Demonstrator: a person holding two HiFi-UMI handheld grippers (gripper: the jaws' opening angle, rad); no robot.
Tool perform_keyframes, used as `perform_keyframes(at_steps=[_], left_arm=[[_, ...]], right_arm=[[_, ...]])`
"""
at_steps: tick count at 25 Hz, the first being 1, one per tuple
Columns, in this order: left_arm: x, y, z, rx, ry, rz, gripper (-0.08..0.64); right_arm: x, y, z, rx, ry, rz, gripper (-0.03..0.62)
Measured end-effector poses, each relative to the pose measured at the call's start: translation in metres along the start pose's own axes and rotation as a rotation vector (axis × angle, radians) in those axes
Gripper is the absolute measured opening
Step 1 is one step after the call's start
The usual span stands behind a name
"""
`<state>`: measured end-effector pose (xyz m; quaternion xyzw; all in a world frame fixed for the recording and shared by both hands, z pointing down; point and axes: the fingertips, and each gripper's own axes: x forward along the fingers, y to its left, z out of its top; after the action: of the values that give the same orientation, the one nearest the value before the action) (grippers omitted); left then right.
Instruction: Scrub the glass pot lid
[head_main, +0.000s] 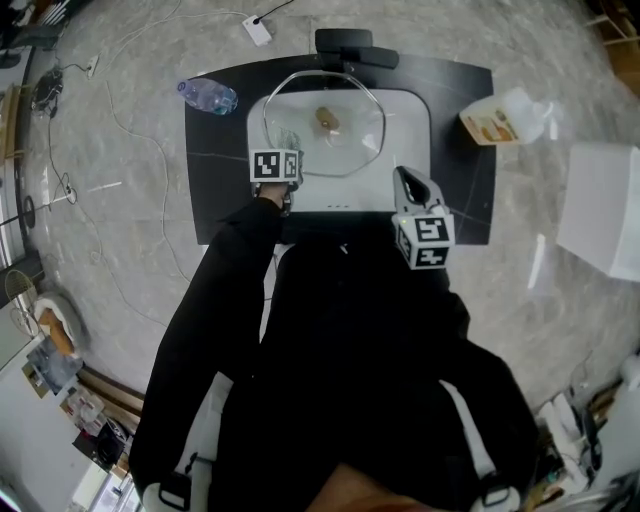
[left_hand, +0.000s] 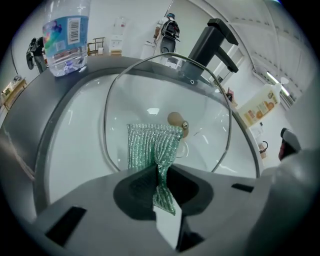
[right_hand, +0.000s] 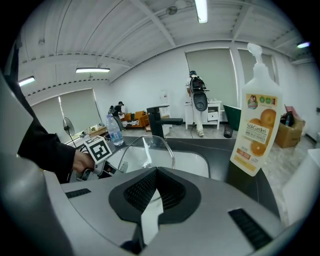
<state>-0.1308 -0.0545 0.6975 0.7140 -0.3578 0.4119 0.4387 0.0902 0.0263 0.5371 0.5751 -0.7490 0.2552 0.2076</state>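
1. The left tool (left_hand: 159, 172) is pinching a green scrubbing cloth (left_hand: 152, 145). Its jaws are pressed together on the cloth's lower end, so the rest fans out ahead of them as a free working face.
2. That free end lies against the glass pot lid (left_hand: 140, 95), just beside the knob (left_hand: 176, 119). It looks to be touching the glass, which suits rubbing with the cloth, not the hard jaws.
3. The lid sits in the white sink (left_hand: 75, 145), tilted, with its far rim up near the sink's back edge under the black faucet (left_hand: 212, 42). A screw shows in front of the knob, so I judge that the underside faces the tool. Propped this way, the lid stands open to a push from the front and the basin catches any run-off.
4. The right tool (right_hand: 156, 172) has its jaws closed with nothing between them. It hangs over the front edge of the dark surface (head_main: 210, 180), to the sink's right and well apart from the lid. That reads as waiting, or as ready to steady the rim if the lid slides.
5. A soap bottle (right_hand: 257, 125) stands at the right edge of the surface, and a water bottle (left_hand: 65, 35) lies near the back left corner. Both are out of the scrubbing path.
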Motion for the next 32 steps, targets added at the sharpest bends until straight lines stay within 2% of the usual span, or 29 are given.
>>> perform_keyframes(at_steps=[32], left_arm=[[0.039, -0.033, -0.019, 0.051, 0.090, -0.071, 0.057]], right_arm=[[-0.004, -0.007, -0.020, 0.007, 0.059, -0.033, 0.002]])
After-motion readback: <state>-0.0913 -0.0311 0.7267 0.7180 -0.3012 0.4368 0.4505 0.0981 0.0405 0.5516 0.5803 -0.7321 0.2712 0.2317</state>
